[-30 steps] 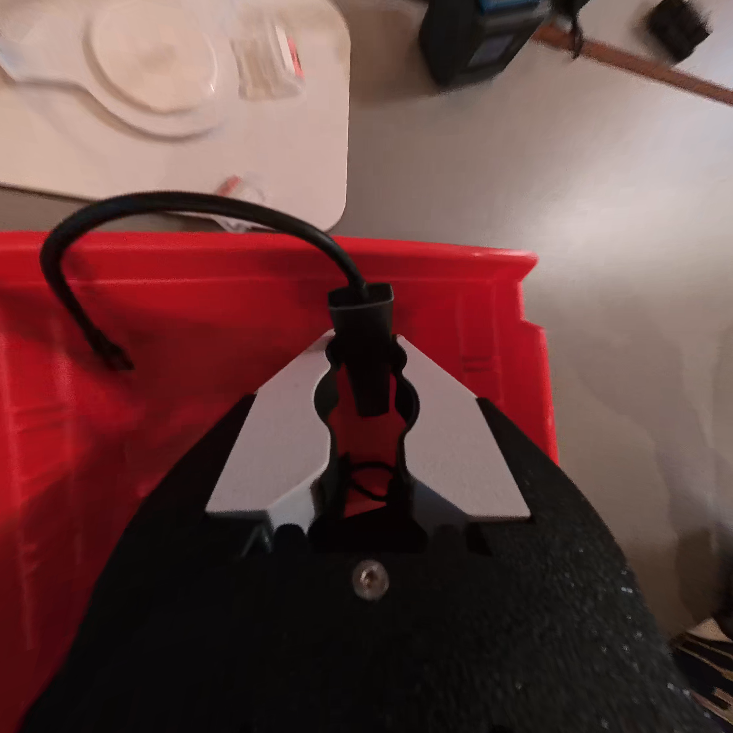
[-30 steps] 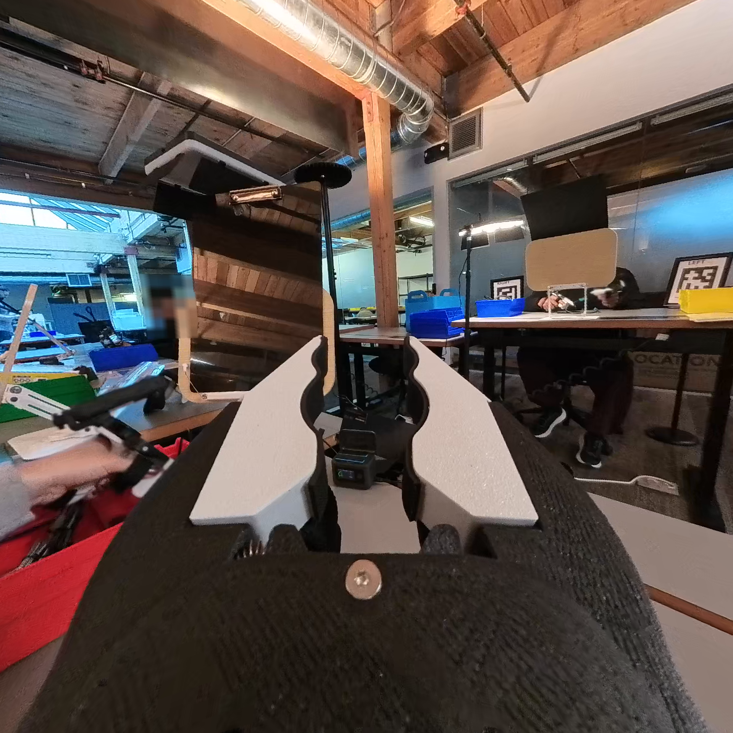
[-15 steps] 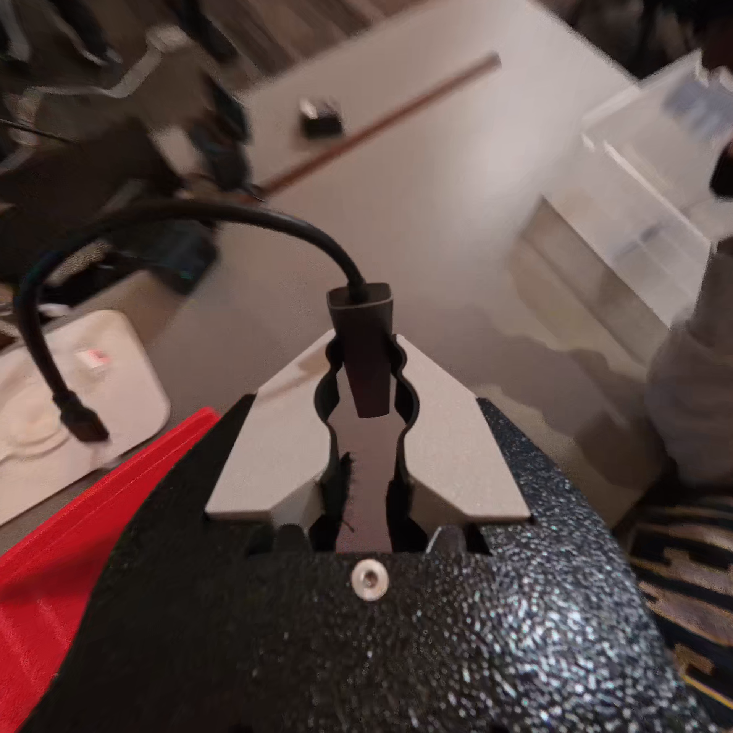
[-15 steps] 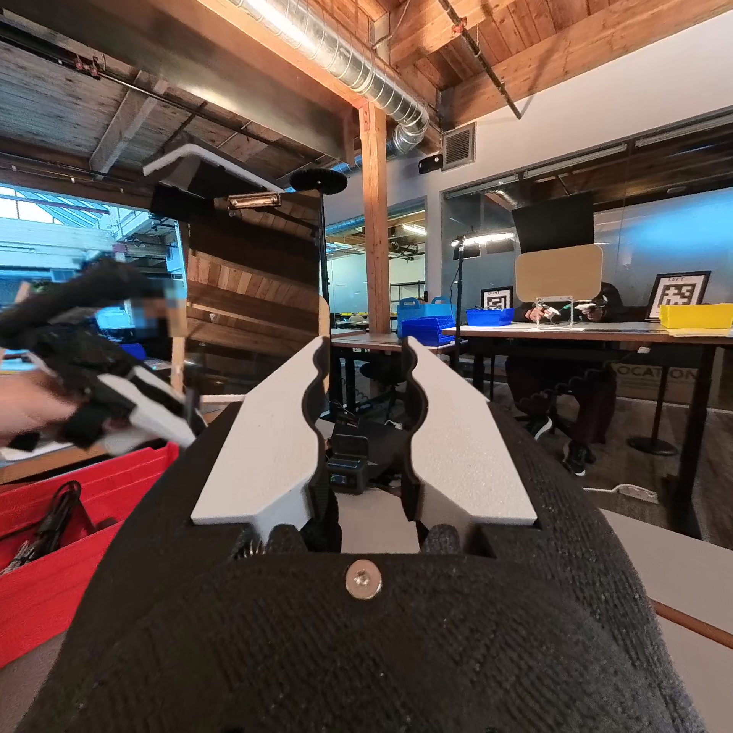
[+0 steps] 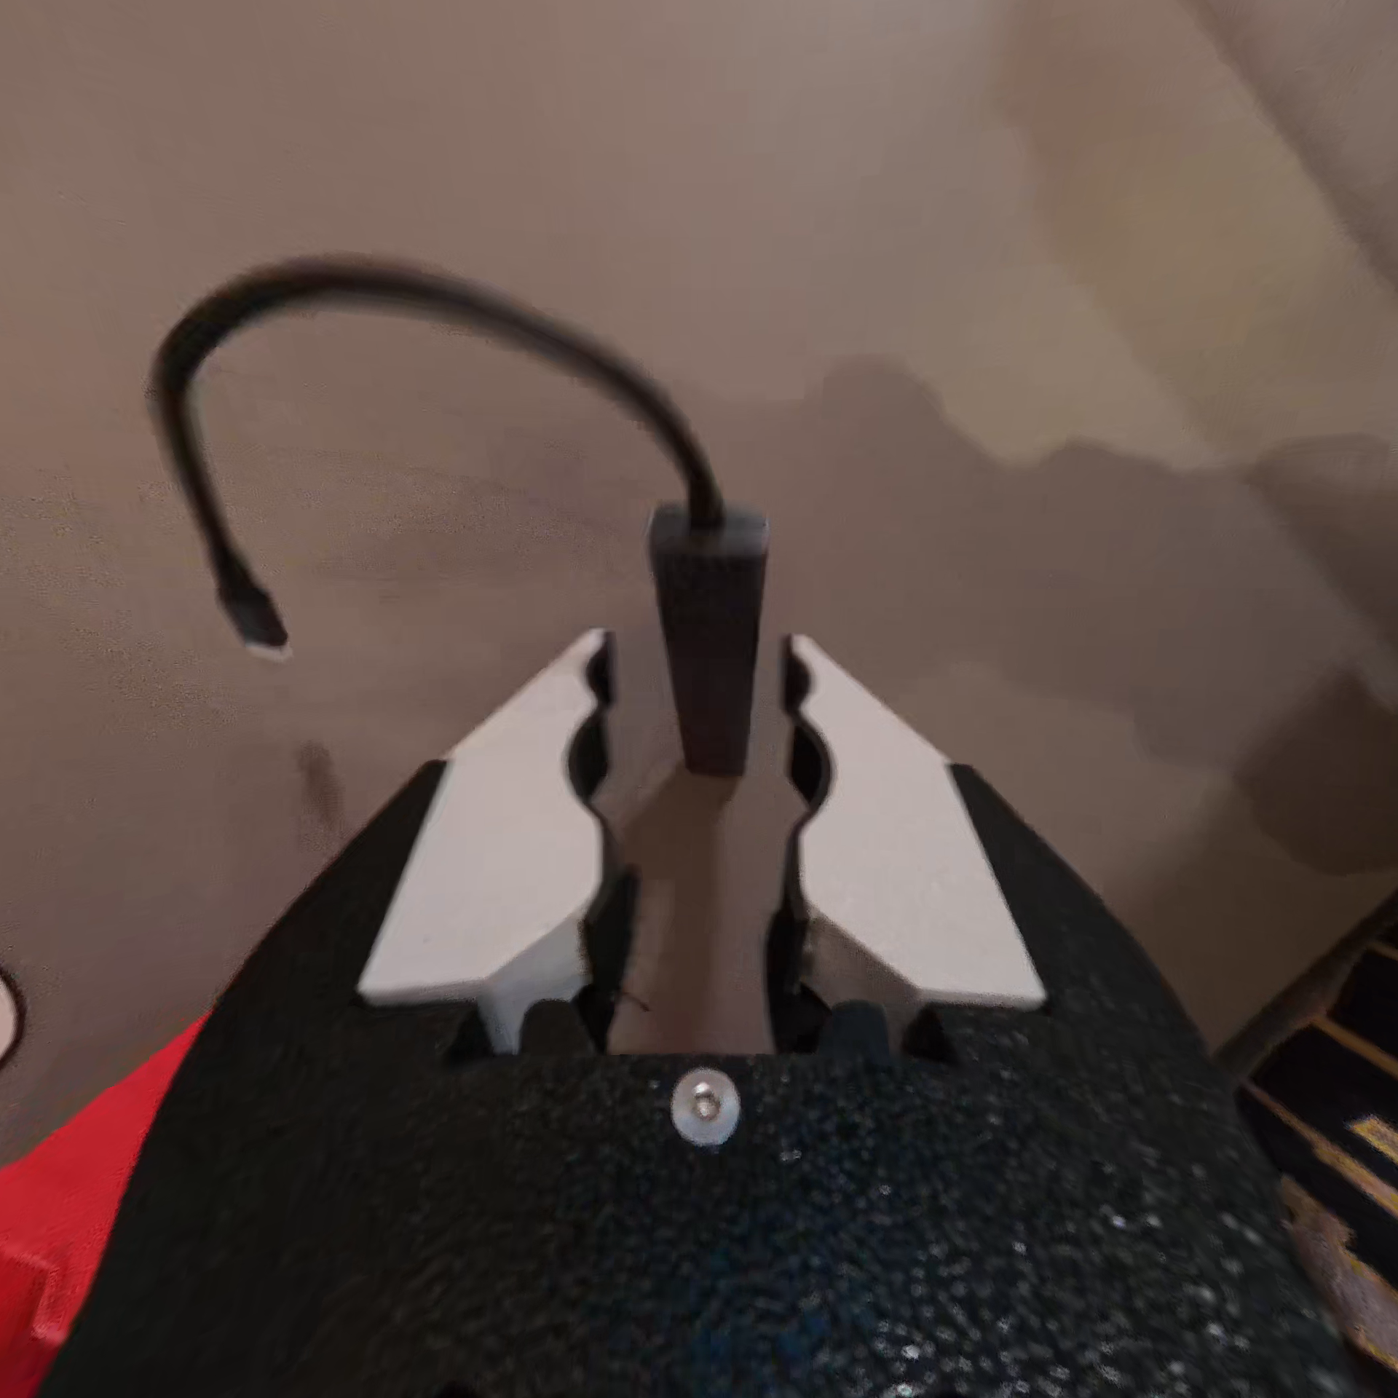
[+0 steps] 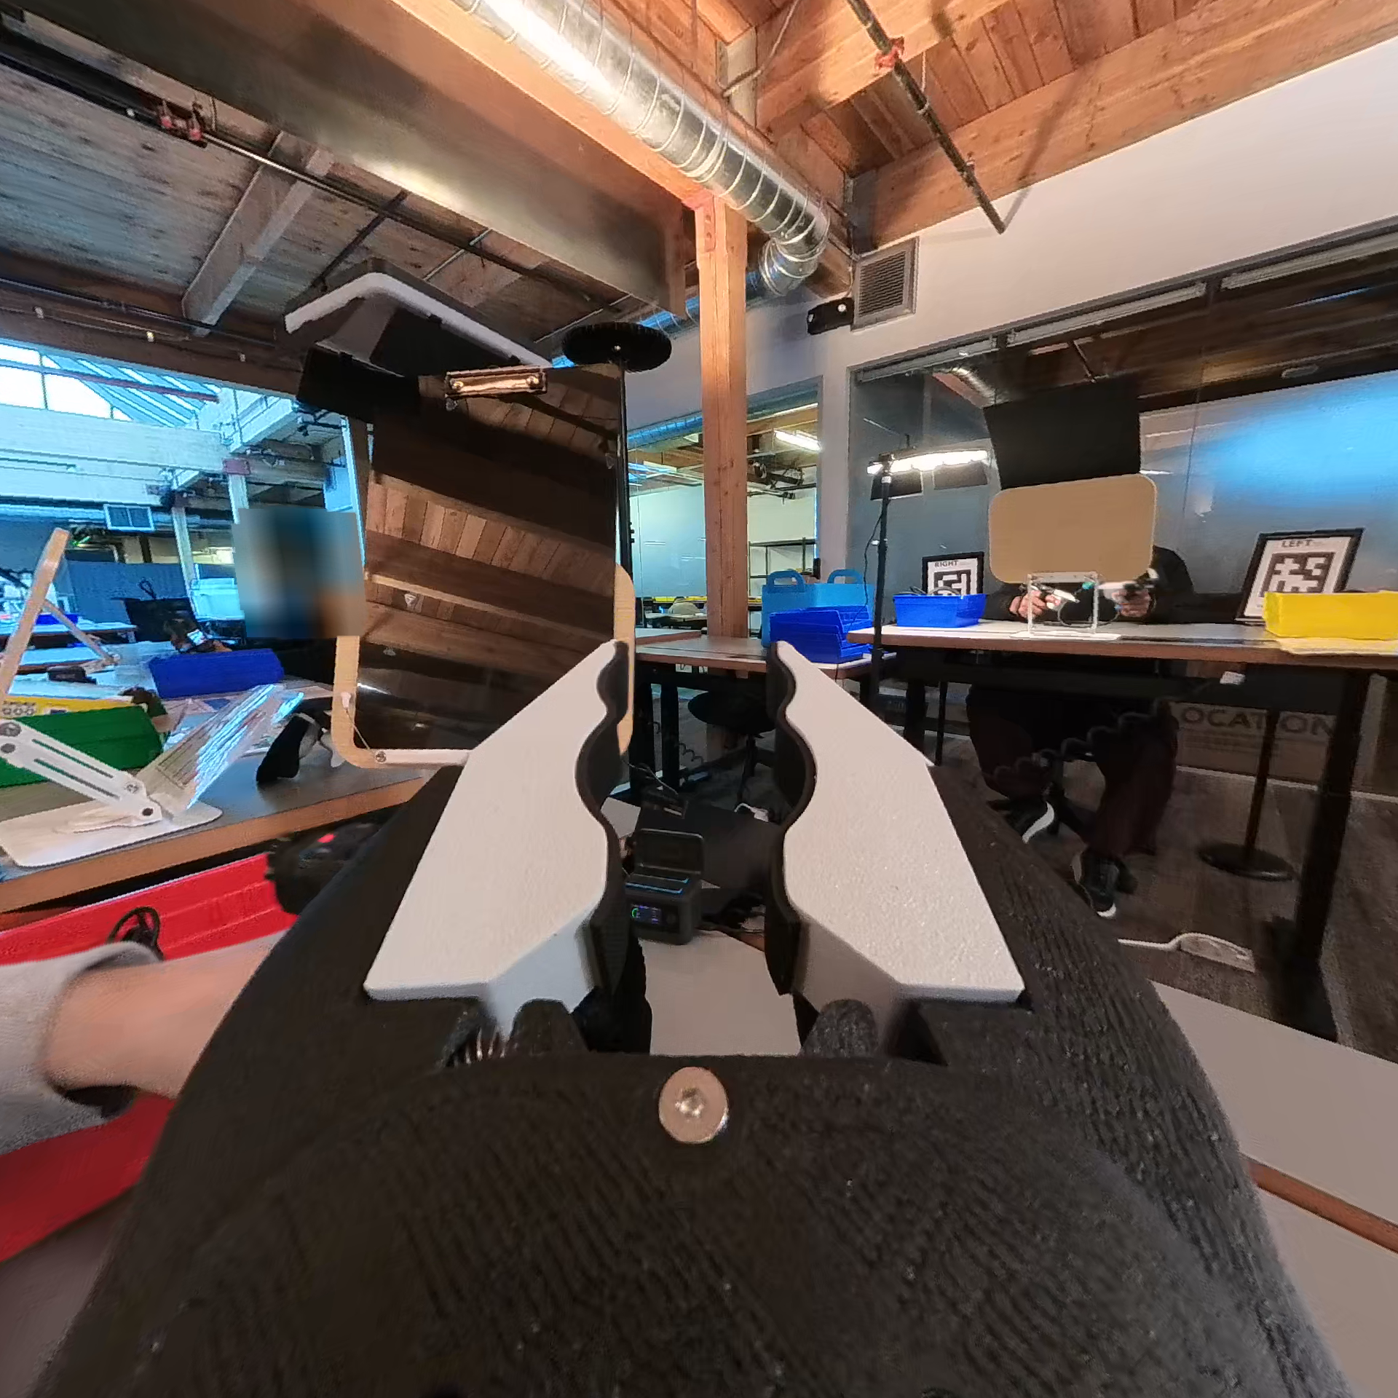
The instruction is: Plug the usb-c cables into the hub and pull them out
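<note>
The hub, a slim dark block, stands between the fingers of the left tongs, with its short black cable curving up and over to the left, where a small plug hangs free. The left tongs are wide: a gap shows on each side of the hub, so the white fingers do not press on it. The picture is blurred, and I cannot tell whether the lower end of the hub already rests on the pale bench beneath it. The right tongs are raised and look across the room; they stand at a moderate width with nothing between the fingers. At the left of both views a red bin is visible, and in the right view a dark cable lies in it. A person's hand shows beside this bin. I judge the main risk is that the hub, no longer clamped, tips over or lands on its narrow edge, because it is tall and thin and the stiff curved cable can pull it sideways. Then its ports may face the wrong way for plugging. Also, the free plug could catch on a finger when the left tongs move away.
</note>
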The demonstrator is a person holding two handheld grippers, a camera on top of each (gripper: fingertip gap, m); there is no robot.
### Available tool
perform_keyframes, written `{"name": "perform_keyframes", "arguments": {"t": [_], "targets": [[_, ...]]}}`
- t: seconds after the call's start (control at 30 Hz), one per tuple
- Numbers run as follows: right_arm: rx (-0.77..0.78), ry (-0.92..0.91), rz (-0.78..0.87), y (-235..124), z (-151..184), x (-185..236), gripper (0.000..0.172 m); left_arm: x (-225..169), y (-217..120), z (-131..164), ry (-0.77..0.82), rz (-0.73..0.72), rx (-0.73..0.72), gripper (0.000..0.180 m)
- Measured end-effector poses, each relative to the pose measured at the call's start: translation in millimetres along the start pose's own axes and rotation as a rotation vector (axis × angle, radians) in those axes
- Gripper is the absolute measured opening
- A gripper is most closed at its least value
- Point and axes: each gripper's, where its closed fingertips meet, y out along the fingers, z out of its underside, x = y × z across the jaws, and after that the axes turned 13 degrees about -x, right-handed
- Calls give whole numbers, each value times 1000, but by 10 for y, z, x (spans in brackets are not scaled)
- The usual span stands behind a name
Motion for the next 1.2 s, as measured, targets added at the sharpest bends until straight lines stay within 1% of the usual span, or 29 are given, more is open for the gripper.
{"name": "perform_keyframes", "arguments": {"t": [0.1,0.17,0.2,0.27,0.37,0.43,0.5,0.53,0.6,0.63,0.67,0.73,0.77,0.8,0.9,0.93,1.03,1.1,1.2], "targets": [[-13,-4,-6,0,-23,15,35,84,21,0,-33,-18,-34,92],[-18,-6,-9,-3,-33,19,35,89,-125,-50,-38,-36,-97,117],[-17,-8,-9,-3,-32,16,35,83,-265,-90,-31,-48,-143,125],[-13,-10,-5,-6,-23,3,35,88,-668,-185,-29,-92,-273,132],[-14,-4,1,-12,-19,-20,35,220,-1479,-189,-49,-224,-474,131],[-12,-1,4,-15,-8,-32,34,402,-2035,-29,-85,-354,-571,127],[-11,2,7,-14,-3,-39,34,616,-2481,294,-161,-489,-594,120],[-12,3,8,-13,-2,-40,34,716,-2638,502,-222,-544,-583,115],[-9,3,7,-11,5,-34,34,867,-2823,951,-348,-623,-532,100],[-7,2,6,-9,9,-32,34,919,-2857,1162,-406,-644,-506,94],[-5,0,5,-7,13,-29,34,948,-2851,1358,-455,-649,-479,81],[-1,0,4,-3,24,-24,35,999,-2763,1709,-542,-655,-430,70],[1,1,4,-1,30,-23,34,1001,-2687,1857,-569,-640,-405,56],[3,1,3,1,36,-21,34,1004,-2607,1985,-594,-625,-387,46],[8,-1,2,5,50,-18,35,1026,-2367,2254,-695,-585,-389,54],[8,-1,2,4,51,-19,35,1044,-2297,2328,-729,-577,-392,59],[9,2,1,4,56,-22,35,1121,-2113,2504,-806,-556,-401,65],[10,3,2,4,61,-26,35,1141,-2005,2556,-841,-520,-411,64],[13,5,3,4,71,-32,35,1146,-1931,2503,-864,-469,-477,49]]}}
